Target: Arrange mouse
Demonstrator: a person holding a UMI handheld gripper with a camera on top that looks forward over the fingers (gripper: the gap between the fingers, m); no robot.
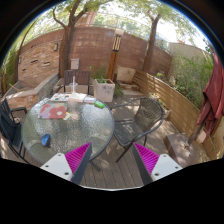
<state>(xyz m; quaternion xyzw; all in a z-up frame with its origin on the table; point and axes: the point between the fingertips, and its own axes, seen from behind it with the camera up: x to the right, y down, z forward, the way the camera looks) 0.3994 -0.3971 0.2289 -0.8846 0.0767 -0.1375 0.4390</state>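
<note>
A round glass table (75, 125) stands on a wooden deck, ahead and to the left of my fingers. A small blue object (45, 140), possibly the mouse, lies near the table's near left edge. A flat red and pink item (55, 113) lies further in on the table. My gripper (112, 160) is open and empty, its two magenta pads (78, 157) wide apart above the deck boards. The table is well beyond the fingertips.
A dark metal chair (135, 120) stands right of the table, just ahead of the fingers. A white box (103, 92) sits at the table's far edge. A low wooden fence (175, 103) runs on the right, a brick wall (90, 45) behind. A red cloth (213, 95) hangs far right.
</note>
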